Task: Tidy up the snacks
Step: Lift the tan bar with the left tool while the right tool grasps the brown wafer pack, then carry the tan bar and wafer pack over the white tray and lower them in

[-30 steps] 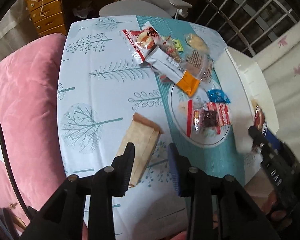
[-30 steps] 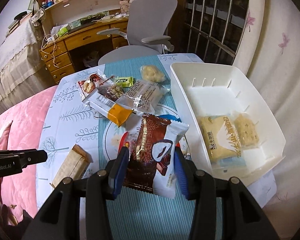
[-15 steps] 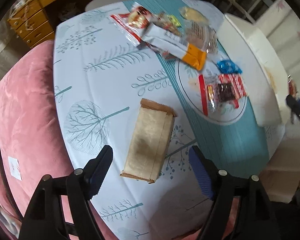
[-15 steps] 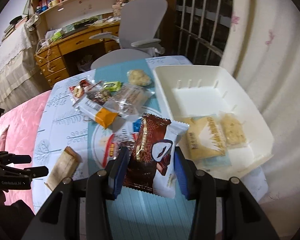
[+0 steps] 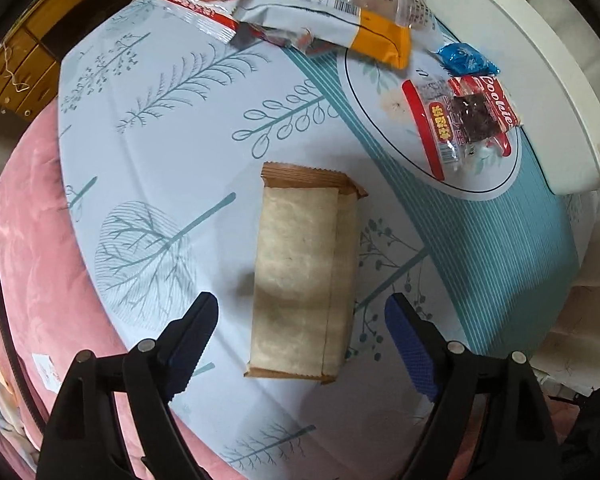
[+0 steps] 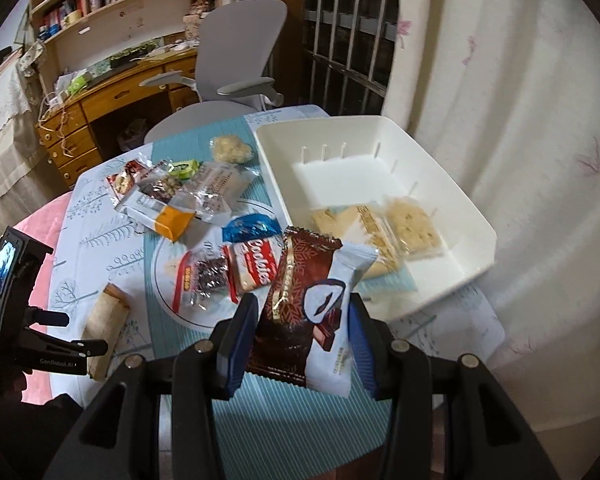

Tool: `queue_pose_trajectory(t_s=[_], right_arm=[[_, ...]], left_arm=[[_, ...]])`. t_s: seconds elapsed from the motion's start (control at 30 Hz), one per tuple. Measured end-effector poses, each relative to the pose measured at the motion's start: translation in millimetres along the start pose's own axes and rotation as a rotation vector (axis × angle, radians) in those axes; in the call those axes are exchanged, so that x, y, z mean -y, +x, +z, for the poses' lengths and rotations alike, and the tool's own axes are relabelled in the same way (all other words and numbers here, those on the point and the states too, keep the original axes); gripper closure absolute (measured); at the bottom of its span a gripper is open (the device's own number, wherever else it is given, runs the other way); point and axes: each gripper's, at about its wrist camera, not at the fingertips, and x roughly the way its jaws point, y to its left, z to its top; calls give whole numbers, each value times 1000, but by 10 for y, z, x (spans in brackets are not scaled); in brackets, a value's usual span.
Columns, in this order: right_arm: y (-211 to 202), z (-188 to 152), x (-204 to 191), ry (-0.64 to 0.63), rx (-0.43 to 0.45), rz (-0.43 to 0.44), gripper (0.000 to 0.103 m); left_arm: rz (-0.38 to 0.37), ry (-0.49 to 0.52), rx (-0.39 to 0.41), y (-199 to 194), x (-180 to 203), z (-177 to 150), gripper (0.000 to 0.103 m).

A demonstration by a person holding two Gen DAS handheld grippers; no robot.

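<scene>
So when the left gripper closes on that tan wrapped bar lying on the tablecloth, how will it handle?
The tan wrapped bar keeps a flat, straight-edged block shape, so it probably lifts stiffly rather than drooping. It lies flat, so rolling seems unlikely. Its wrapper looks matte, so likely little slip. The left gripper is opening, its jaws either side of the bar's near end and not touching.

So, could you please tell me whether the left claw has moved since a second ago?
Yes: the left claw has come down toward the tan snack packet, now straddling it, opening.
</scene>
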Motion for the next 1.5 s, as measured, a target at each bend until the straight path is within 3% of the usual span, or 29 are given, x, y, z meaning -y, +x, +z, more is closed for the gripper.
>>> queue_pose_trajectory(t_s=[0.07, 0.2, 0.37, 0.57, 0.93, 1.5], right_arm=[[-26, -25, 23, 9, -2, -8, 58], [-57, -66, 45, 16, -1, -23, 58], [-69, -64, 64, 21, 3, -32, 58], [-65, -8, 87, 16, 17, -24, 58], [39, 102, 195, -3, 23, 32, 58], [316, 631, 719, -86, 34, 153, 58]], left_arm=[[-2, 7, -5, 39, -12, 6, 19], [10, 15, -11, 110, -32, 21, 33], [15, 21, -18, 180, -39, 29, 35], [25, 25, -8, 223, -14, 22, 49], [20, -63, -6, 121, 150, 53, 51], [-87, -263, 196, -680, 691, 237, 51]])
